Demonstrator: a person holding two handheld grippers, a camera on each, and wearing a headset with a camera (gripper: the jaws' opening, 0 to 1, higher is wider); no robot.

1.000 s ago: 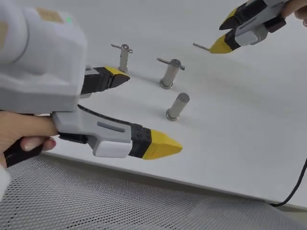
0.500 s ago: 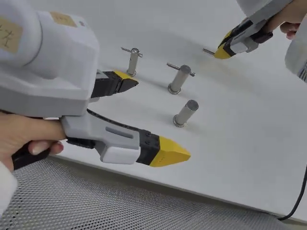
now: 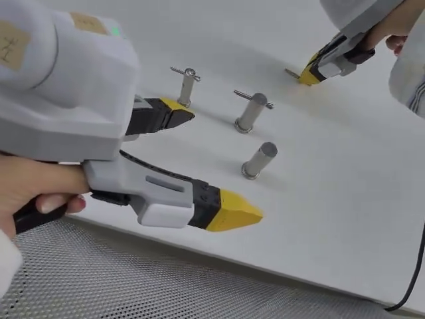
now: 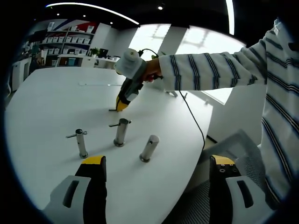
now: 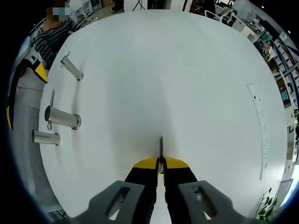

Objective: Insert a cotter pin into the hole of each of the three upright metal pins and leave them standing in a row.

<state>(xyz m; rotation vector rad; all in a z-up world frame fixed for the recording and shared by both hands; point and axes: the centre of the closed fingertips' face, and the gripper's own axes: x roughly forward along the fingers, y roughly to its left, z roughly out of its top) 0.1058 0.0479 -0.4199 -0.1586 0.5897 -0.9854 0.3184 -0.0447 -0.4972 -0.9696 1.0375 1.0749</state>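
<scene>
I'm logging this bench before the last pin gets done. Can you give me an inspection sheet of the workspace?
Surface: white table.
Job's things: far pin and middle pin each cottered; near pin bare; all three upright.
Clutter: thin pale strip far across the table.
Grippers: left gripper open, at the table's near edge; right gripper shut on a loose cotter pin, low over the table.
Cables: black cable past the table's edge.
Surroundings: grey mesh below the table edge; shelves beyond.
</scene>
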